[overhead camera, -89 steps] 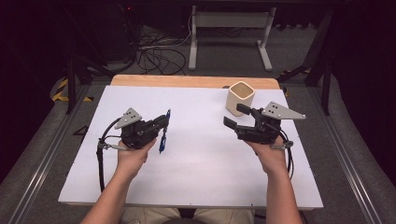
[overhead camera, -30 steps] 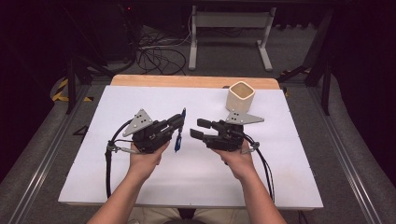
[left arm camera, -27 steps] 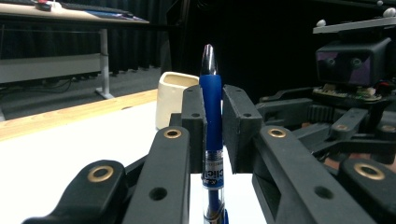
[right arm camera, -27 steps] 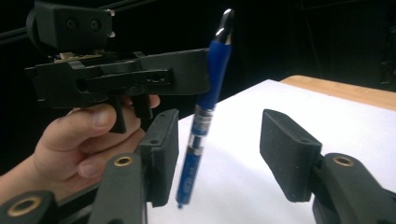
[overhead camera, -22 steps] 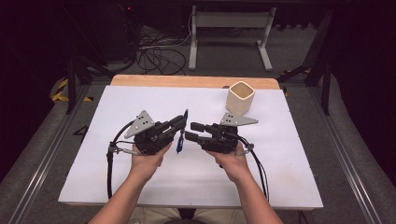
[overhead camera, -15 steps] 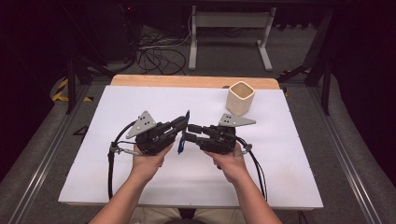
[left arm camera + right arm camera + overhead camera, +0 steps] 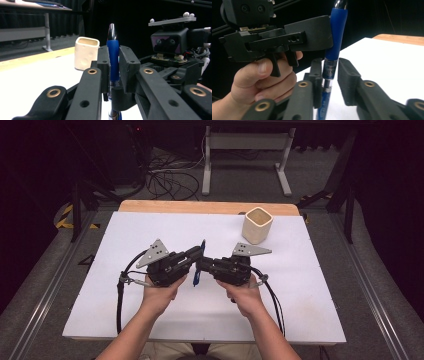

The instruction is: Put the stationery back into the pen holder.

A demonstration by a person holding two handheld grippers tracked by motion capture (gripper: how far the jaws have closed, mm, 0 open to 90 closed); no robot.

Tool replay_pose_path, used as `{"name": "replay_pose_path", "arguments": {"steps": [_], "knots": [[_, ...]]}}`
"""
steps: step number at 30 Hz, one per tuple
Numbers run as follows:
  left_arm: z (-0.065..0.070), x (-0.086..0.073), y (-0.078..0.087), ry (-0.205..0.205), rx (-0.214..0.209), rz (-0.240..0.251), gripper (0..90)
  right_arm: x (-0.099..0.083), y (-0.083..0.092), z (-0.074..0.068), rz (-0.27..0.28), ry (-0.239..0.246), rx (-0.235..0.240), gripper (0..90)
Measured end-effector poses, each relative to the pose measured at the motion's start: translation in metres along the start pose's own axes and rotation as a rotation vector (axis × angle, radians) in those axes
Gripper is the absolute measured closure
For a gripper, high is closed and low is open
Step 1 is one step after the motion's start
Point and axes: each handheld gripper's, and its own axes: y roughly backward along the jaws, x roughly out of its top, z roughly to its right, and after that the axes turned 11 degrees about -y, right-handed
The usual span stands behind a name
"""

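L gripper [image 7: 196,256] and R gripper [image 7: 204,265] meet nose to nose over mid-table, both on one blue pen [image 7: 198,269].

L gripper view: its jaws are clamped tight on the pen's [image 7: 113,56] blue grip section, pen upright between the pads, silver tip sticking out above. Behind the pads sits R gripper's [image 7: 160,75] body w/ its camera block.

R gripper view: its jaws have just been closing, w/ the pen [image 7: 329,70] between them. They stand narrow around the clear barrel below the blue grip; the one pad on the view's left looks to be on the barrel, a slim gap shows at the other. So not a firm pinch yet as far as I can tell. L gripper [image 7: 319,32] holds the pen higher up; the hand [image 7: 259,80] on its trigger shows at left.

Pen is off the table [image 7: 125,235], upright, slightly tilted, held in the air betw. the two grippers.

Room: white top is bare around the hands on all sides. Only other item is the cup [image 7: 257,225], near the far edge, R of centre, well apart from the grippers. Near edge lies close under the forearms. Wood strip runs along the far edge. L cable [image 7: 120,295] loops down toward the near-L edge; R cable [image 7: 272,297] trails back along the R forearm.
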Motion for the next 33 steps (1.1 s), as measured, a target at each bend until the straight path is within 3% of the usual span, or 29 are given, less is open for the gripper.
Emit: {"name": "replay_pose_path", "arguments": {"steps": [4, 12, 20, 24, 28, 33], "knots": [[-0.002, -0.001, 0.0, 0.013, -0.009, -0.007, 79.3, 0.0, 0.0, 0.002, -0.003, -0.007, -0.007, 78.8], [-0.005, 0.0, 0.003, 0.003, 0.006, -0.013, 72.4, 0.0, 0.003, 0.005, 0.002, 0.004, -0.04, 78.9], [-0.011, -0.002, 0.005, 0.006, 0.045, -0.036, 61.2, 0.003, 0.009, 0.007, 0.02, 0.035, -0.098, 79.0], [-0.011, -0.003, 0.005, -0.017, 0.049, -0.045, 58.2, 0.003, 0.01, 0.008, 0.02, 0.058, -0.129, 79.1], [-0.011, -0.003, 0.006, -0.027, 0.071, -0.065, 47.8, 0.005, 0.013, 0.008, 0.025, 0.073, -0.147, 79.2], [-0.011, -0.003, 0.009, -0.05, 0.068, -0.078, 44.9, 0.007, 0.018, 0.009, 0.038, 0.088, -0.168, 79.2]]}}
